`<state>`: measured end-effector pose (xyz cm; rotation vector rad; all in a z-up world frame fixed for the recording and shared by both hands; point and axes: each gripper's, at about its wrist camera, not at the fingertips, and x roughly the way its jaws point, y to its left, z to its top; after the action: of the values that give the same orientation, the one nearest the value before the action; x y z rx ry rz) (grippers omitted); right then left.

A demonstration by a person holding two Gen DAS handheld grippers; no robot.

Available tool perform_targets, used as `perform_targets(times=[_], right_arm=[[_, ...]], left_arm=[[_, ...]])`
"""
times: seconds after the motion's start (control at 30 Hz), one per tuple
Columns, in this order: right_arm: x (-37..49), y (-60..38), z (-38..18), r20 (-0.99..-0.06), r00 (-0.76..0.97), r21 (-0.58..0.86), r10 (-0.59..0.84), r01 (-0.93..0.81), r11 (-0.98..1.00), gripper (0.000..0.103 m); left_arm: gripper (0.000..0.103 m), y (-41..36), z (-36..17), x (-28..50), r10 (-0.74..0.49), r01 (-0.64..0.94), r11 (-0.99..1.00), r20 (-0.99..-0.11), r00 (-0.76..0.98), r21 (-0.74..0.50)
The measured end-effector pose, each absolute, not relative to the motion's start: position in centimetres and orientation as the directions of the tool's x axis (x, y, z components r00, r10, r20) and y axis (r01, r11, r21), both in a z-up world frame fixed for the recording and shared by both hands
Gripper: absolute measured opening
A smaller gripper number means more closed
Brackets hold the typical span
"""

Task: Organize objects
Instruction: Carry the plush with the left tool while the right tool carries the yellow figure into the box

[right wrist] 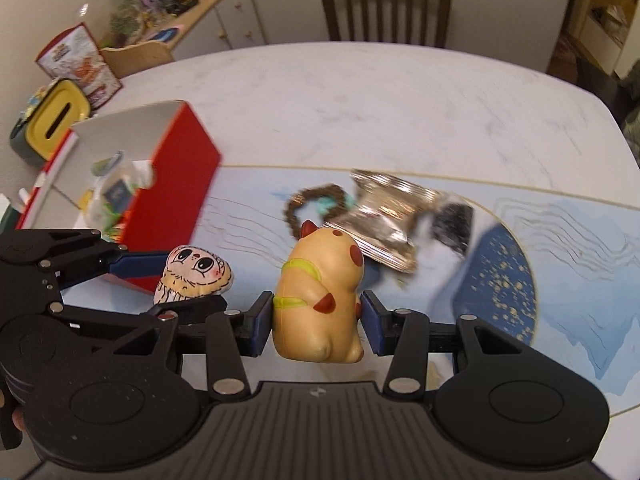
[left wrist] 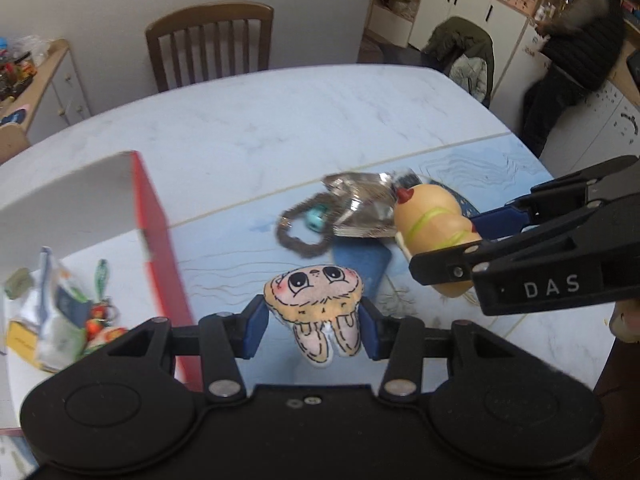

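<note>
My left gripper is shut on a small plush doll with a drawn face, held above the blue mat; the doll also shows in the right wrist view. My right gripper is shut on a tan squishy animal toy with red spots and a green band; the toy also shows in the left wrist view. The red open box with several small items inside stands to the left, and also appears in the right wrist view. A brown beaded bracelet and a silver foil packet lie on the mat.
A marble-look table carries a blue patterned mat. A wooden chair stands behind the table. A cluttered shelf is at the far left, with a yellow-lidded container near it. A person stands at the back right.
</note>
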<state>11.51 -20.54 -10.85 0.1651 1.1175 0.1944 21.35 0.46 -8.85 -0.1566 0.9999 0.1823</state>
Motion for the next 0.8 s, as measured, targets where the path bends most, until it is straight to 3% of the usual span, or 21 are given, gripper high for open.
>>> perform_targets(times=[0.8], right_arm=[[15.2,-4.4,-6.0,-0.848,0.432,0.224,0.308,-0.236,0.946,0.045]], left_arm=[[0.046,16.5,-4.1,11.3,0.251,-0.456,0.890,-0.820,0.514,-0.014]])
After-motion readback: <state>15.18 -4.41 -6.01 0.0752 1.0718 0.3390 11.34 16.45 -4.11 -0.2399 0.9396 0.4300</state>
